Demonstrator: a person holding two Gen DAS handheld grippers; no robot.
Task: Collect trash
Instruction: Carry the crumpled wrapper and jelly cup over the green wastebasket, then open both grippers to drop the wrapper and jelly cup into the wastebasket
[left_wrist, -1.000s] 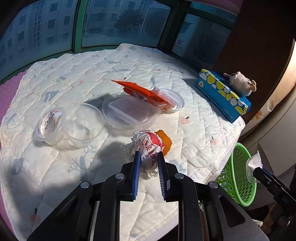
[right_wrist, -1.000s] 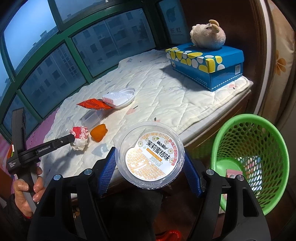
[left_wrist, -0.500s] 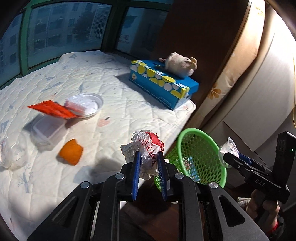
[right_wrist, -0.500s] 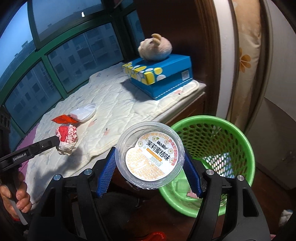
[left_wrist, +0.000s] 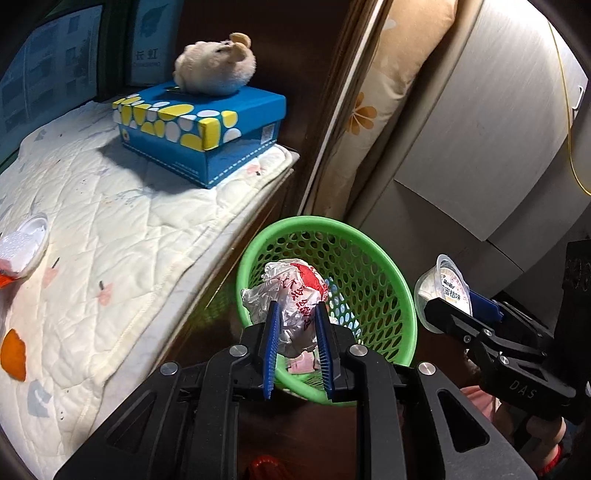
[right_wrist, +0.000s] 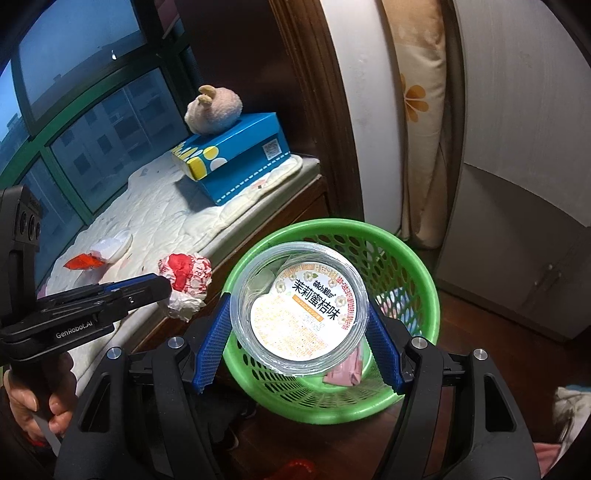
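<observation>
L tongs (left_wrist: 295, 343) grip wrapper ball (left_wrist: 295, 295) | R tongs (right_wrist: 297, 343) clamp cup (right_wrist: 299, 306) | risk: cup catches basket (right_wrist: 417, 273) rim, bounces out (both over it).

Crinkled, glossy red-and-white foil-like wrapper (left_wrist: 291, 295), creased all over and catching the light. Behind it a green perforated plastic basket (left_wrist: 384, 273), smooth and slightly shiny on the rim. The clear plastic cup with a printed paper label (right_wrist: 299, 306) is glassy, with a matt white label. Ribbed blue rubbery pads (left_wrist: 271, 343) line matt black plastic gripper arms with bright metal screw heads. The white quilted cloth mat (left_wrist: 122, 240) looks soft and stitched. The blue cardboard box with yellow and white spots (left_wrist: 207, 125) has a faint sheen; the fluffy cream plush toy (left_wrist: 218, 66) on it is fuzzy. Dark wooden trim is polished.
</observation>
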